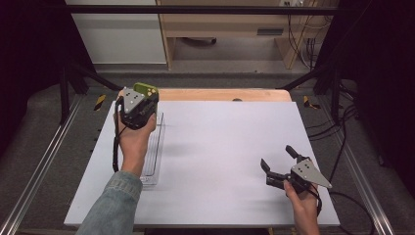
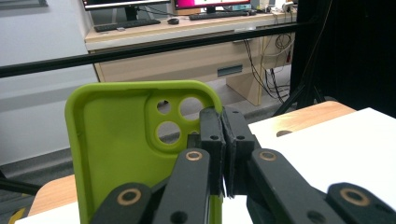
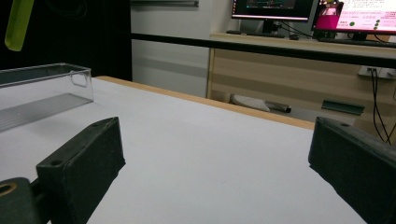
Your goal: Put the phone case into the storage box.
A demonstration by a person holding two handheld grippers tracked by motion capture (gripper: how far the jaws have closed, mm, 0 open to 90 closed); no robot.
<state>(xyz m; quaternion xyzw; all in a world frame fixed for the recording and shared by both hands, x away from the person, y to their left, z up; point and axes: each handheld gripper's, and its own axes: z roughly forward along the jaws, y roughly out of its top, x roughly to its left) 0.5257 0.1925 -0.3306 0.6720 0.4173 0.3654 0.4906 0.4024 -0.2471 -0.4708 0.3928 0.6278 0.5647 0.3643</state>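
The left gripper (image 2: 223,154) has its jaws pressed together on the right edge of a green phone case (image 2: 126,144). The case stands upright, its inner side with three camera holes facing the camera; its lower part is hidden behind the black jaws. In the high view the case (image 1: 145,88) is mostly covered by the gripper, above the far end of a clear plastic tray (image 1: 155,152). The right gripper (image 1: 278,157) holds nothing; its jaws stand wide apart over the white table (image 1: 220,142), well apart from the tray. In its own view the case (image 3: 17,23) is cut off at the top edge.
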